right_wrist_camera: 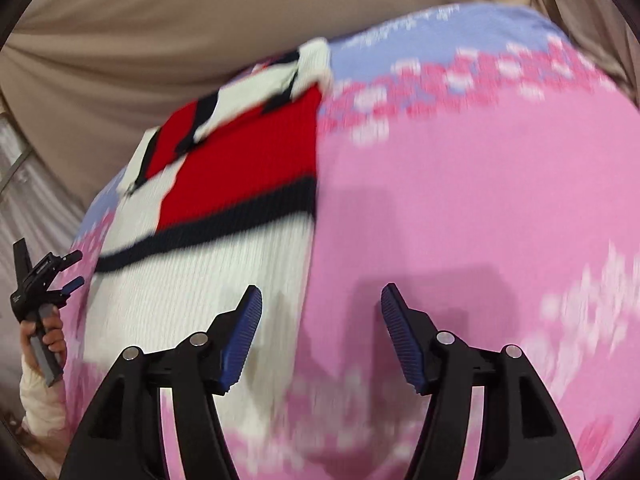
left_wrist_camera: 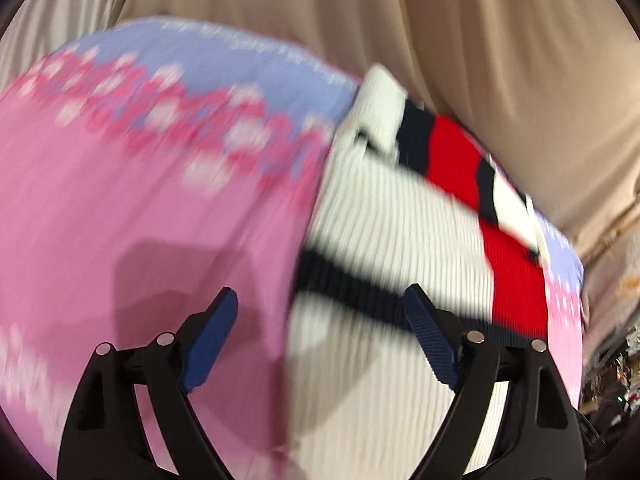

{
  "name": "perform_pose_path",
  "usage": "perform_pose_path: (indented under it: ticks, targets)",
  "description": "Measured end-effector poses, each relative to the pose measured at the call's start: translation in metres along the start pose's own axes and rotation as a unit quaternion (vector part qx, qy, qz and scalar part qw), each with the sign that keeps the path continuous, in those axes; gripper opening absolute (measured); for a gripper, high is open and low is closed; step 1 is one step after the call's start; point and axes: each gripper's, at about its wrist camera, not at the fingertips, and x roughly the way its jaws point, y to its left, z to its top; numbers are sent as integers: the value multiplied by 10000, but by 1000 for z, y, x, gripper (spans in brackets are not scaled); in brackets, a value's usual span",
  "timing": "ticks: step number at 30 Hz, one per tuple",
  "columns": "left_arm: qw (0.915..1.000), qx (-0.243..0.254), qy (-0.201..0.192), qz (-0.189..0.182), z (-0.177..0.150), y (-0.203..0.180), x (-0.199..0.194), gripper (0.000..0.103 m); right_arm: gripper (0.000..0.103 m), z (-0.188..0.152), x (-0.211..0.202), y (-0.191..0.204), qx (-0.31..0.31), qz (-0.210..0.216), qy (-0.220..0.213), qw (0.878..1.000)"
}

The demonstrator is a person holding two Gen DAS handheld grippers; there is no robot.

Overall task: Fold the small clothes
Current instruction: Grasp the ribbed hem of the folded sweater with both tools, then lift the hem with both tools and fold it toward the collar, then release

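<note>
A small ribbed knit garment (left_wrist_camera: 400,232), white with a red block and dark navy stripes, lies folded on a pink and light-blue patterned cloth (left_wrist_camera: 140,200). It also shows in the right wrist view (right_wrist_camera: 208,272), left of centre on the same cloth (right_wrist_camera: 460,208). My left gripper (left_wrist_camera: 320,320) is open and empty, hovering over the garment's left edge. My right gripper (right_wrist_camera: 320,316) is open and empty, over the garment's right edge. The left gripper (right_wrist_camera: 68,272) also shows at the far left of the right wrist view, open, held by a hand.
The patterned cloth lies on a beige sheet (left_wrist_camera: 440,40) with soft folds, seen also in the right wrist view (right_wrist_camera: 160,40). Dark clutter (left_wrist_camera: 608,380) sits past the cloth's right edge. Both views are motion-blurred.
</note>
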Motion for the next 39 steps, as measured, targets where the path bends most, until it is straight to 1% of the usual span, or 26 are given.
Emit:
perform_pose_path:
  ticks: [1,3,5,6,8,9,10,11,12,13,14,15,16,17,19,21,24,26,27,30,31,33,35,36,38,39]
  targets:
    - [9999,-6,129,-20,-12,4,-4,83,65,-12,-5,4,-28,20,-49,10000]
    - [9989,-85,432,-183,-34,9,-10,83,67,-28,-9,14,-12,371,57,9993]
    - [9984,-140,431,-333,-49,6,-18,83,67,-36,-8,24,-21,646,92,9979]
    - [9974,-159,501,-491,-56,2,-19,83,67,-36,-5,29,-55,789,96,9968]
    - [9925,-307,717,-947,-61,-2,-13,83,68,-37,0,36,-16,908,100,9958]
    - [9922,-323,714,-970,-62,-6,-12,83,68,-36,1,41,-25,937,42,9956]
    - [9931,-254,699,-909,-62,-10,-11,83,68,-35,3,44,-15,996,43,9950]
    - [9935,-207,702,-876,-61,-13,-9,79,64,-33,6,48,42,1032,43,9946]
    - [9936,-211,664,-884,-60,-15,-7,65,62,-32,7,50,124,1001,57,9949]
    - [9928,-196,728,-935,-58,-16,-4,56,52,-32,8,51,161,980,57,9950]
    - [9921,-193,806,-944,-58,-17,-3,39,36,-31,10,54,195,904,57,9957]
    - [9917,-192,852,-948,-59,-18,-2,25,27,-30,11,55,219,874,39,9959]
    - [9923,-172,822,-912,-60,-19,-4,19,12,-30,10,55,253,883,-7,9958]
    - [9929,-127,777,-894,-61,-19,-8,9,9,-30,7,56,268,918,-95,9954]
    - [9940,-6,601,-914,-64,-19,-23,8,8,-33,-10,61,67,965,-490,9941]
    - [9942,122,379,-999,-68,-20,-44,6,7,-37,-33,69,-250,1093,-890,9897]
    - [9906,337,37,-1323,-76,-23,-80,6,7,-45,-66,75,-631,1496,-1384,9770]
    - [9858,523,-247,-1580,-84,-26,-107,6,7,-52,-85,74,-817,1713,-1643,9680]
    - [9827,661,-424,-1680,-90,-27,-124,6,7,-56,-97,72,-878,1931,-1790,9607]
    - [9703,978,-872,-2035,-106,-29,-167,6,7,-68,-129,64,-1070,2522,-1995,9408]
    - [9656,1061,-1021,-2143,-111,-27,-181,6,7,-73,-140,61,-1185,2651,-2051,9347]
    - [9519,1171,-1367,-2481,-120,-22,-211,6,7,-84,-164,58,-1448,2981,-2145,9188]
    - [9402,1235,-1654,-2710,-124,-19,-234,6,7,-90,-185,57,-1593,3252,-2326,9027]
    - [9352,1261,-1826,-2759,-125,-19,-246,6,7,-91,-196,57,-1651,3375,-2464,8934]
    - [9289,1299,-2036,-2809,-120,-23,-259,6,6,-86,-211,59,-1684,3503,-2755,8792]
    - [9273,1301,-2077,-2830,-115,-26,-260,6,6,-78,-215,60,-1656,3513,-2942,8733]
